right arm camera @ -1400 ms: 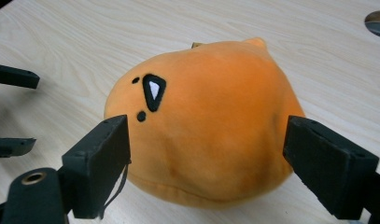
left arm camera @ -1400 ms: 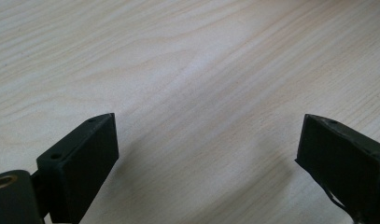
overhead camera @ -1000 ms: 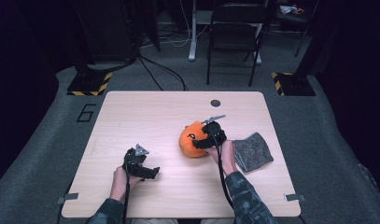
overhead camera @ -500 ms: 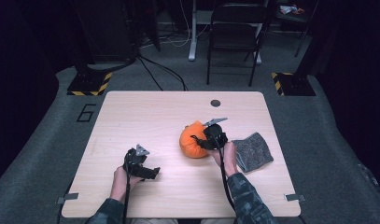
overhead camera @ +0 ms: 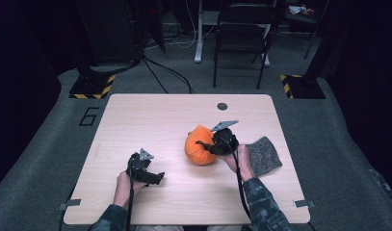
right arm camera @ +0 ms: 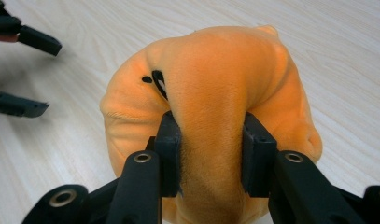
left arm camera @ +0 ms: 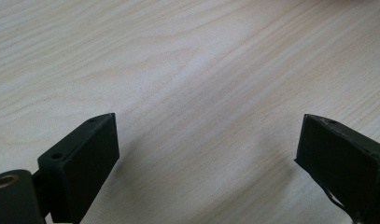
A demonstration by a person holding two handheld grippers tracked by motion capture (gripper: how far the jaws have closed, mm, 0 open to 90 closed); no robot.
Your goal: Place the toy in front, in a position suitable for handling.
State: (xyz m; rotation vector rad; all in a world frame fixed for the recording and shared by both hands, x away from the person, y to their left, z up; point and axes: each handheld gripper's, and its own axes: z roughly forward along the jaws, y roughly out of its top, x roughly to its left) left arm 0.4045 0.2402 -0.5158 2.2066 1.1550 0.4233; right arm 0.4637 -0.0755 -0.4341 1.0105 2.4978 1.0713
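**Plush pumpkin pinched at table centre-right**

Left gripper (overhead camera: 155,178): black, two flat rectangular pads with squared edges, held low near the table's front edge. Jaws spread wide, nothing between them; in the left gripper view bare wood grain lies under them.

Table (overhead camera: 136,120): pale wood laminate, fine wavy grain, matt, rounded corners.

Right gripper (right arm camera: 211,154): black, jointed links with metal rivets. Its jaws have just been closing and now clamp a fold of the plush pumpkin (right arm camera: 211,93), the fabric bulging up between the pads.

Plush pumpkin (overhead camera: 199,144): soft orange toy, short velvety nap, round and ribbed, squeezed out of shape. It sits on the table right of centre. A small black stitched mark shows on its side, possibly part of a face.

Grey cloth (overhead camera: 265,154): coarse, speckled, roughly square, flat on the table just right of the right hand (overhead camera: 239,159).

Grommet (overhead camera: 222,106): small dark round disc near the table's far edge.

Floor marking (overhead camera: 89,116): numeral "6" on grey carpet, left of the table.

Chair (overhead camera: 241,43): dark folding frame, beyond the table.
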